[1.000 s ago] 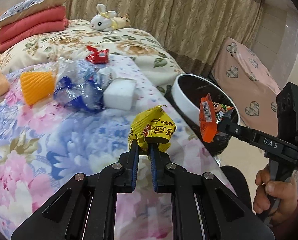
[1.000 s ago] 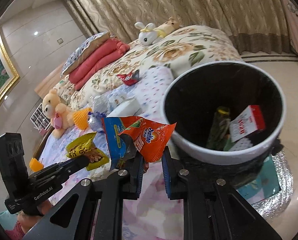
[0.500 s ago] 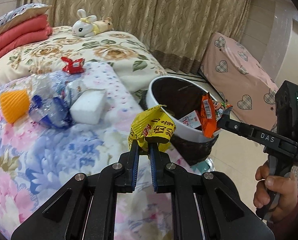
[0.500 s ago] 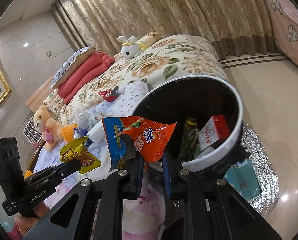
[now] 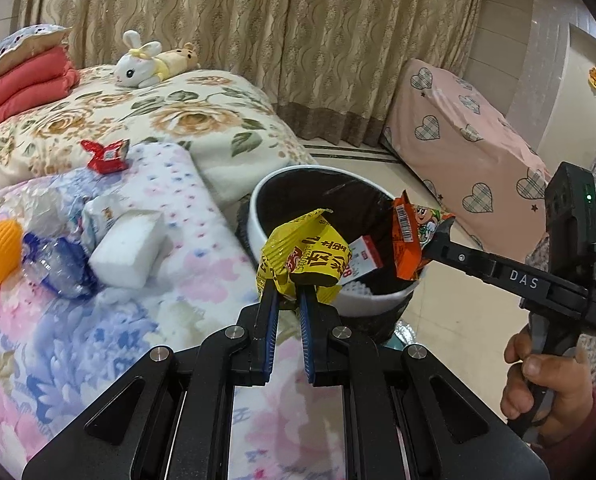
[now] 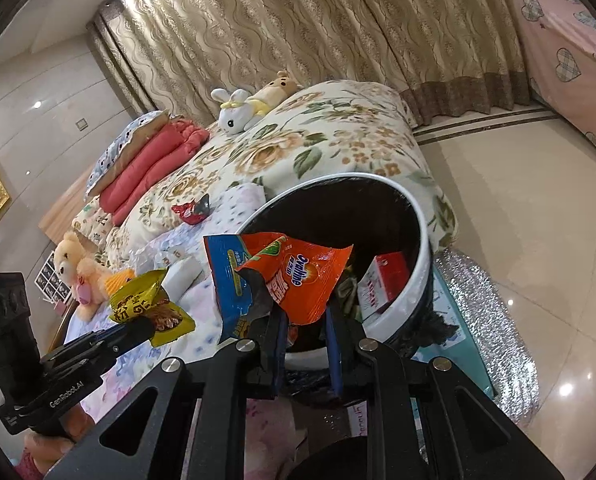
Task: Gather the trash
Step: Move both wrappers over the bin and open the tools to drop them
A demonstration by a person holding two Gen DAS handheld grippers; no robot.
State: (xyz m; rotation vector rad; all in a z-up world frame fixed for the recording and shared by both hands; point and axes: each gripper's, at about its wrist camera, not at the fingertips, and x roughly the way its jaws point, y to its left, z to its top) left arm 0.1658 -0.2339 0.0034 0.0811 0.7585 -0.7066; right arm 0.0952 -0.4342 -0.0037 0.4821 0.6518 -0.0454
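Gripping a yellow wrapper (image 5: 304, 254), left tongs (image 5: 287, 300) before the white bin (image 5: 257, 216); right tongs (image 6: 304, 316) clamping an orange Ovaltine packet (image 6: 298, 280) at its rim. Left of both, on the bed (image 5: 97, 320): sponge block (image 5: 127, 248), crushed bottle (image 5: 57, 264), red wrapper (image 5: 105, 155).

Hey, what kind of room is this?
Most likely a home bedroom: a bed with a floral quilt, a folded red blanket with a pillow on it, stuffed toys such as the white bunny, and full-length curtains behind.

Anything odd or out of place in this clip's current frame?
Only the litter on the bed: a red wrapper, a crushed plastic bottle and a white block lie among the bedding. Nothing is spilled around the bin.
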